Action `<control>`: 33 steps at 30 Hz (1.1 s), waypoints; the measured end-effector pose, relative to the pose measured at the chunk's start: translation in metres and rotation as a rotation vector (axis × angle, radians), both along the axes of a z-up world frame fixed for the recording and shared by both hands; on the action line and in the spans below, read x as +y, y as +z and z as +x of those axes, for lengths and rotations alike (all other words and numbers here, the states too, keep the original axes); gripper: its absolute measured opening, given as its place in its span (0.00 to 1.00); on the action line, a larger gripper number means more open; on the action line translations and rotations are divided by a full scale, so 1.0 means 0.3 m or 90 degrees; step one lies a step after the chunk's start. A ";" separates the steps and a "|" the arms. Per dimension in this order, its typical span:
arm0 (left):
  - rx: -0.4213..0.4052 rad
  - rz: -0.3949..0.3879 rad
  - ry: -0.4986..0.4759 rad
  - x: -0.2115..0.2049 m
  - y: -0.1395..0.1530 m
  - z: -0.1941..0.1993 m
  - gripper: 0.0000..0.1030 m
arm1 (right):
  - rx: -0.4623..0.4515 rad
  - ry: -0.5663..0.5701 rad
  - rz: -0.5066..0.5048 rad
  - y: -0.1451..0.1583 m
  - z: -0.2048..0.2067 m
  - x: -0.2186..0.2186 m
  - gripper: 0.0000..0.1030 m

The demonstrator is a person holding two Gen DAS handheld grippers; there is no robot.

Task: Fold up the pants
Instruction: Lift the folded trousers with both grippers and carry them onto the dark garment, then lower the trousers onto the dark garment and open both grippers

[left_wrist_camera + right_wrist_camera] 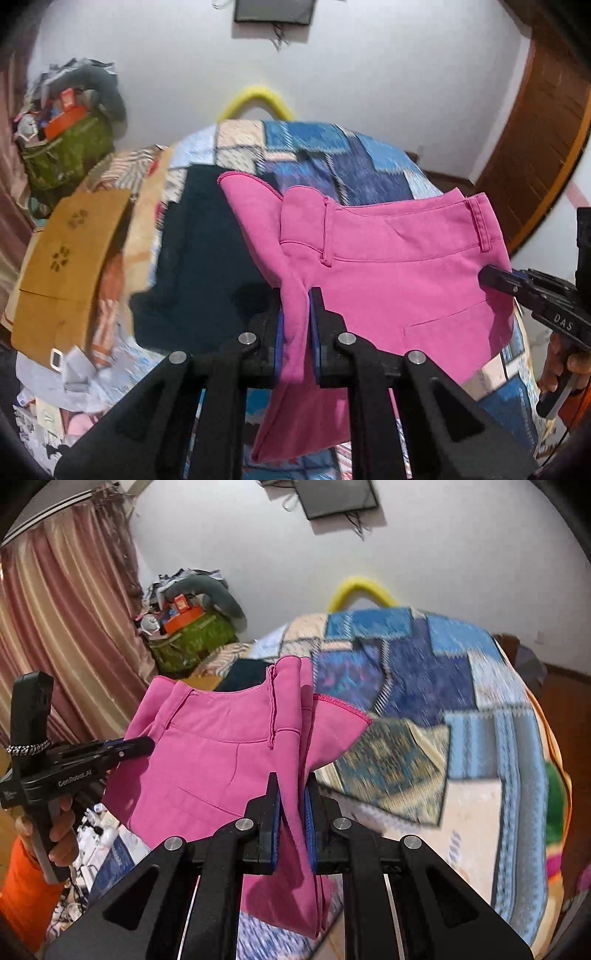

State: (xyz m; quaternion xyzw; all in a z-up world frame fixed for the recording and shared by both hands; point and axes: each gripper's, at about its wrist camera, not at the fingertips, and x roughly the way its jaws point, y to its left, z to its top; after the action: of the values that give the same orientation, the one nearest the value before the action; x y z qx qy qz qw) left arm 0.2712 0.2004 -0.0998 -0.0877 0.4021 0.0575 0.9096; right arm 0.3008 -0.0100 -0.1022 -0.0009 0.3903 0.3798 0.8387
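White plastered wall (369, 92), plain, evenly lit. Dark flat panel (334, 496) mounted high on it, loose wires hanging below; possibly a screen, view too blurred to tell. Pink striped curtain (62, 602) at one side. Brown wooden door (535, 155) at the other. Bed with blue patchwork cover (443, 686). Yellow curved object (255, 99) behind the bed, against the wall. Green bag (192, 638) heaped with clutter in the corner.

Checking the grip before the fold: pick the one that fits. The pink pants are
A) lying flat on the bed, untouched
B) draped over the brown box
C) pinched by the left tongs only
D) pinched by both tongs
D: the left tongs and right tongs each clamp a bunch of the pink pants.
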 end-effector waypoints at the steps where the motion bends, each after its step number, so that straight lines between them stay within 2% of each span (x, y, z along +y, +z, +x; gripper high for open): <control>1: -0.005 0.002 0.008 0.022 0.008 0.008 0.12 | -0.005 0.003 0.001 0.010 0.009 0.029 0.10; 6: -0.017 0.019 0.048 0.150 0.023 0.050 0.12 | -0.020 0.016 0.002 0.025 0.066 0.176 0.10; 10: -0.010 0.015 0.079 0.268 -0.012 0.087 0.12 | -0.019 0.026 -0.005 0.000 0.113 0.297 0.10; 16: 0.031 0.014 0.136 0.442 -0.154 0.172 0.12 | 0.023 0.032 -0.021 -0.107 0.183 0.473 0.10; 21: 0.068 -0.016 0.191 0.565 -0.319 0.242 0.12 | 0.047 0.023 -0.045 -0.240 0.221 0.582 0.10; 24: 0.117 -0.023 0.216 0.614 -0.448 0.283 0.13 | 0.055 0.005 -0.083 -0.335 0.220 0.619 0.12; 26: 0.124 -0.009 0.214 0.624 -0.498 0.290 0.17 | 0.043 -0.010 -0.089 -0.364 0.215 0.608 0.19; 30: 0.121 0.033 0.204 0.622 -0.502 0.272 0.31 | 0.033 -0.014 -0.105 -0.365 0.216 0.571 0.33; 33: 0.137 0.063 0.198 0.622 -0.480 0.244 0.35 | 0.026 -0.016 -0.121 -0.335 0.206 0.544 0.34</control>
State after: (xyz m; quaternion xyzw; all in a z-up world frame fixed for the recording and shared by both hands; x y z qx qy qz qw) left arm 0.3443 0.3870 -0.2438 -0.0976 0.4754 0.2262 0.8446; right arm 0.3625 0.1531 -0.2028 -0.0682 0.4416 0.3302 0.8314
